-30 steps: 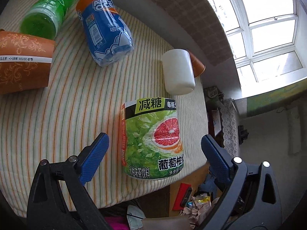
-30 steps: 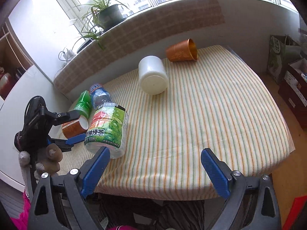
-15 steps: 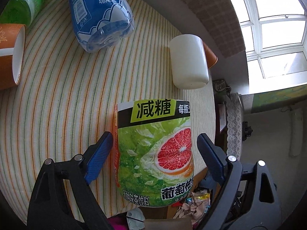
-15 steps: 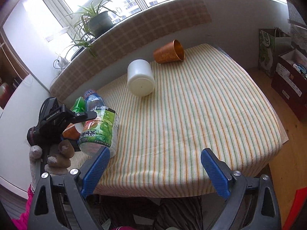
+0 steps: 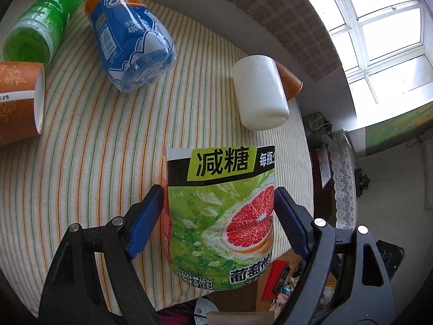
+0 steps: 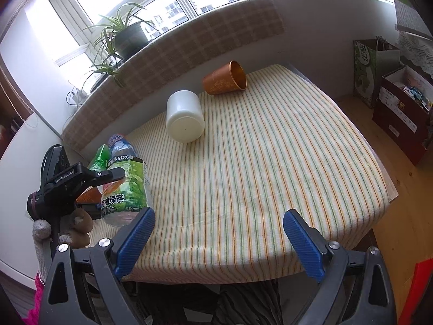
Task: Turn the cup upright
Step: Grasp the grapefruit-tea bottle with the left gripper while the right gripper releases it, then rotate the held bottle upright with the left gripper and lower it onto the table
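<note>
The green tea bottle [image 5: 220, 216], lying at the tabletop's [image 6: 270, 162] near edge, is clamped by the left gripper [image 5: 219, 211]; the right gripper [image 6: 219, 238] is held open, grasping nothing. Uprighting is judged next.

The white cup [image 5: 259, 93] hid most of the copper cup [image 5: 291, 82] behind it, and the frame's left edge cut off the orange paper cup [image 5: 19, 103]

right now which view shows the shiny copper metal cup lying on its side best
The right wrist view: the shiny copper metal cup shows whole, lying on its side, mouth visible. In the left wrist view only its rim edge peeks from behind the white plastic cup.
</note>
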`<state>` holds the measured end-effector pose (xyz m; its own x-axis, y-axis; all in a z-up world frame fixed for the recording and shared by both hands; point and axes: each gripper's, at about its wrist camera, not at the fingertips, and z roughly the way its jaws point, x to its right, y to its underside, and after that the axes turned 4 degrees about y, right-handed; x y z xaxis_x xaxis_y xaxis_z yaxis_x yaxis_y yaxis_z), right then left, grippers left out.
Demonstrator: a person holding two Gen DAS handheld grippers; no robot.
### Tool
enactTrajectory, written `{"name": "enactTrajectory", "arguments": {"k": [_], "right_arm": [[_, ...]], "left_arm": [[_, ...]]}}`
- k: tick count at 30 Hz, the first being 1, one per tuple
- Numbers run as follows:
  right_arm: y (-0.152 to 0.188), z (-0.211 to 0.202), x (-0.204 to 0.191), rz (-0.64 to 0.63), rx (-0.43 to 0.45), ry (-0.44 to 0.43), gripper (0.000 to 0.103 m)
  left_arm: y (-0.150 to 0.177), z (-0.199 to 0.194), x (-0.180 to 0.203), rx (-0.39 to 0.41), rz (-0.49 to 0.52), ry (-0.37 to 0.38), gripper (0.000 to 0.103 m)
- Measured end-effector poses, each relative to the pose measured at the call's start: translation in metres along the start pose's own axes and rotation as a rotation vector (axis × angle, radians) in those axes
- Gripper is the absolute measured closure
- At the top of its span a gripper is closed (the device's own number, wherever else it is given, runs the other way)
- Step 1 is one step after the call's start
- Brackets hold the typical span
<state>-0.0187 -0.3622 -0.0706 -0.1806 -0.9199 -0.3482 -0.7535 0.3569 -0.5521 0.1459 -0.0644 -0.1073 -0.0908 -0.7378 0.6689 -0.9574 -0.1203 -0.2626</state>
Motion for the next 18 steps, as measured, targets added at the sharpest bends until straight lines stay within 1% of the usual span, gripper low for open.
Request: {"name": "enactTrajectory", "arguments": {"k": [4,8,11,18], "right_arm": [[0.002,0.005,-0.003,0.000,-0.011,-0.003,0.006],[0.003,0.007,-0.008,-0.012,-0.013,-0.004,0.006],[0.002,0.007,-0.009,-0.016,-0.014,-0.006,0.006],[0.004,0.008,-0.008,-0.012,-0.014,0.001,0.006]], "left_arm": [[0.005,-0.013,0.014,0.066,0.093,-0.051,0.019],[0.008,-0.018,0.023,0.121,0.175,-0.118,0.019],[0.011,-0.020,0.031,0.171,0.245,-0.181,0.019],[0.015,-0.013,0.053,0.266,0.403,-0.282,0.019]]}}
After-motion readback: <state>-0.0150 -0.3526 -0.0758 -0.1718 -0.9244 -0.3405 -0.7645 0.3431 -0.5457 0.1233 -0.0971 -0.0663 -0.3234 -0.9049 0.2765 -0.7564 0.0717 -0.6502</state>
